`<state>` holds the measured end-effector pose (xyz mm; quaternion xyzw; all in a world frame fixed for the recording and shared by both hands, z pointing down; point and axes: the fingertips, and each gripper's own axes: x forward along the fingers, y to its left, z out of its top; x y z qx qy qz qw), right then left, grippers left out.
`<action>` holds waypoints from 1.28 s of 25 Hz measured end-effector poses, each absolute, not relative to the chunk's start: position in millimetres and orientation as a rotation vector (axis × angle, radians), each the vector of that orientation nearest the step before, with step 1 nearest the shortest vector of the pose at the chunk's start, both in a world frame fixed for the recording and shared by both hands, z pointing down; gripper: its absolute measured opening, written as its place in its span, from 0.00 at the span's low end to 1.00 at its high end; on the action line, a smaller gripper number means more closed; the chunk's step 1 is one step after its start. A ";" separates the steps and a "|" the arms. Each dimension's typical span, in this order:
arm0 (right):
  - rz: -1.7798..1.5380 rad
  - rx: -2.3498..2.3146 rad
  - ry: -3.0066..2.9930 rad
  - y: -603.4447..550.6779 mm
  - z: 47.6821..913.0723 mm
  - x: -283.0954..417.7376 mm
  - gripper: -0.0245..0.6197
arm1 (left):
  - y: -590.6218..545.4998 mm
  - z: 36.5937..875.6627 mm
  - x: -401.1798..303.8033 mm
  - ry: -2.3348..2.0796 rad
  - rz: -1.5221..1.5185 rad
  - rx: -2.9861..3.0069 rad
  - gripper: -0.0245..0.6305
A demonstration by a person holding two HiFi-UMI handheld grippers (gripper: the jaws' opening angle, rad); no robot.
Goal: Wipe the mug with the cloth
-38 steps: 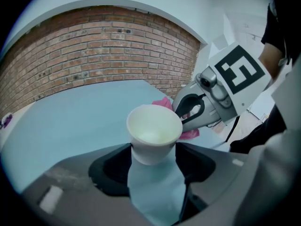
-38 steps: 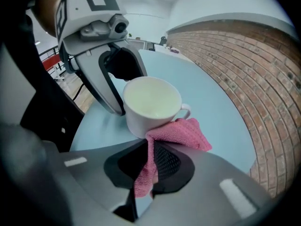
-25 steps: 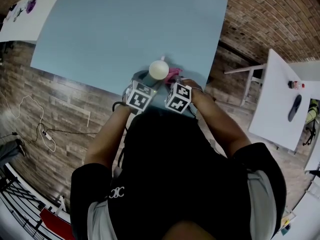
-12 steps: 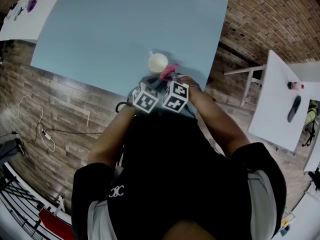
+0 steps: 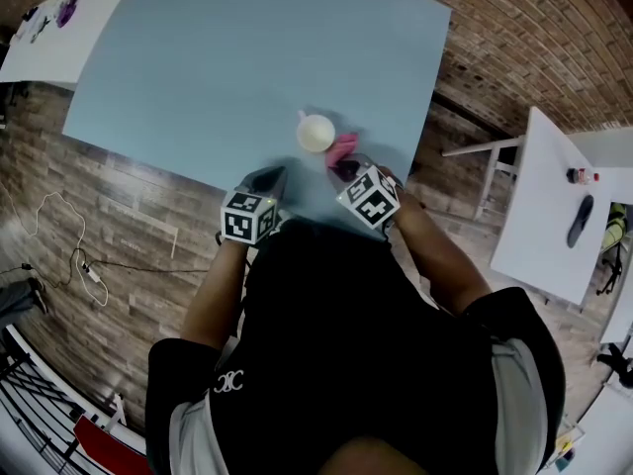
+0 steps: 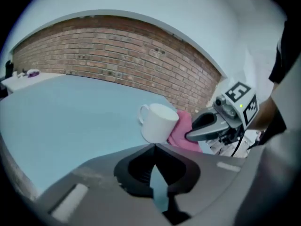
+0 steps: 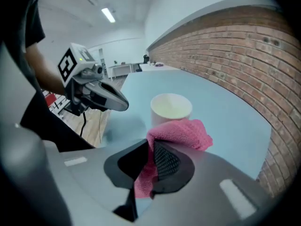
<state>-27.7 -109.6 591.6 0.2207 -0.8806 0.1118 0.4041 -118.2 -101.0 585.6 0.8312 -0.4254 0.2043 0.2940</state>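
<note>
A white mug (image 5: pixel 316 133) stands upright on the light blue table (image 5: pixel 218 57), near its front edge. A pink cloth (image 5: pixel 343 148) rests against the mug's right side, and my right gripper (image 5: pixel 345 167) is shut on it. In the right gripper view the cloth (image 7: pixel 181 133) bunches between the jaws just in front of the mug (image 7: pixel 170 108). My left gripper (image 5: pixel 269 176) sits apart from the mug, to its lower left, shut and empty. In the left gripper view (image 6: pixel 154 147) the jaw tips meet, with the mug (image 6: pixel 159 122) and cloth (image 6: pixel 182 132) beyond them.
The table's front edge (image 5: pixel 198 171) runs just under both grippers. A white table (image 5: pixel 539 206) at the right holds a bottle (image 5: pixel 579 177) and a dark object (image 5: pixel 580 220). Another white table (image 5: pixel 45 28) stands at top left. A cable (image 5: pixel 69 250) lies on the floor.
The left gripper has drawn back from the mug, down and to the left, and its jaws have shut. The mug now stands free on the table. The right gripper still holds the cloth.
</note>
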 end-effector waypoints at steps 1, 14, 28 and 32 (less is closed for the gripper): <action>0.297 0.583 -2.260 -108.5 584.3 -26.6 0.10 | -103.8 577.5 -126.7 -1.155 0.480 2.201 0.04; 0.395 0.839 -2.394 -93.0 545.9 -28.5 0.10 | -122.8 534.3 -155.7 -1.182 0.363 2.295 0.04; 0.491 1.091 -2.337 -77.3 545.9 -22.4 0.10 | -113.6 548.9 -155.2 -1.011 0.446 2.353 0.04; 0.513 1.100 -2.343 -72.3 549.4 -10.9 0.10 | -115.9 546.3 -139.5 -1.002 0.503 2.373 0.04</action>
